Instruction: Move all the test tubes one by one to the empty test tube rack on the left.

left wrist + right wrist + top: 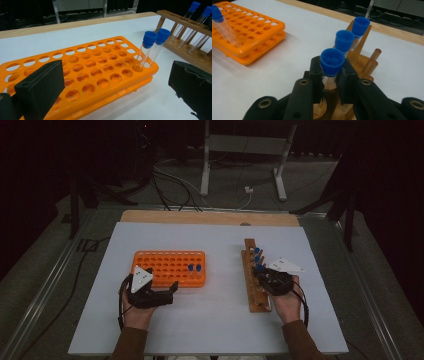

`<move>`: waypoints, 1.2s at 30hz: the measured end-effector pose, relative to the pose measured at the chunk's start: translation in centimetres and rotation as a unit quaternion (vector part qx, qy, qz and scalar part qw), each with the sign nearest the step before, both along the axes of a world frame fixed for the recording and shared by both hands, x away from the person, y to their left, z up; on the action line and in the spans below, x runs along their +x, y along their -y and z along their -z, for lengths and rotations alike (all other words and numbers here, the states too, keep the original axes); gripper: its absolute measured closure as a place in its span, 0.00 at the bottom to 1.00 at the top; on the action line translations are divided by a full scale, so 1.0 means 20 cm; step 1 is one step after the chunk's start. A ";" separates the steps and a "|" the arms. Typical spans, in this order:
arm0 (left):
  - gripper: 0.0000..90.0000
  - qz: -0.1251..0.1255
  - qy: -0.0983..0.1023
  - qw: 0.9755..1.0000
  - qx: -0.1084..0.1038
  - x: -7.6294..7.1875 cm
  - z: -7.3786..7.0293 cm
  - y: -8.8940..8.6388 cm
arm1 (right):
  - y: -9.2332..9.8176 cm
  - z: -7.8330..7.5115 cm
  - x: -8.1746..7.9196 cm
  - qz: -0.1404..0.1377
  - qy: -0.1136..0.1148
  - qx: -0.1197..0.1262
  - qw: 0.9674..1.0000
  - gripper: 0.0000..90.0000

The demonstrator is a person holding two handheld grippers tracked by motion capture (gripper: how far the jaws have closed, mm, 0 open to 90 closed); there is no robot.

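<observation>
- Blue-capped test tube [332,63] stands in the wooden rack [252,285] at the right of the white table [210,320], nearest the person in a row of three capped tubes.
- Right gripper [331,75] is closed on that tube, its black jaws pressing the clear glass from both sides just under the cap.
- Right hand [287,302] comes in from the table's near edge, wrist low, the gripper reaching forward and inward over the rack.
- Tube's long axis runs close to upright, cap on top, bottom end still down in the rack's hole.
- Left gripper [165,295] rests on the table with jaws spread wide and nothing between them, just before the orange rack [82,75].
- Left hand [135,312] lies flat behind it, forearm straight in from below.
- Two more capped tubes [150,50] lean slightly in the orange rack's right end.
</observation>
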State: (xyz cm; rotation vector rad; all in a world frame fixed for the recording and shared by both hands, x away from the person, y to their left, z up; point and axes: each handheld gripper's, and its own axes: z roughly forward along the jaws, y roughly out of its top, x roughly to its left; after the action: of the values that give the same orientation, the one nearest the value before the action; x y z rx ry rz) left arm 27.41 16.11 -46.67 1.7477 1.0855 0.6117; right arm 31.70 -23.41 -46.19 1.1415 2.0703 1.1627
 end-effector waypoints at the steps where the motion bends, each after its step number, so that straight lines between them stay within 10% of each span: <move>1: 0.02 0.001 0.001 1.000 0.000 0.00 0.00 0.00 | 0.00 0.00 0.00 0.000 0.001 0.002 1.000 0.85; 36: 0.01 0.037 0.014 0.999 0.006 -0.02 -0.02 0.06 | 0.03 -0.24 -0.07 -0.004 0.048 0.032 0.998 0.85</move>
State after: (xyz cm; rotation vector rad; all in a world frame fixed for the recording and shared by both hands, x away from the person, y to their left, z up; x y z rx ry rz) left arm 26.96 14.92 -46.27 1.7773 0.9942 0.5966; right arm 30.36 -23.95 -41.44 1.0863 1.9804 1.2696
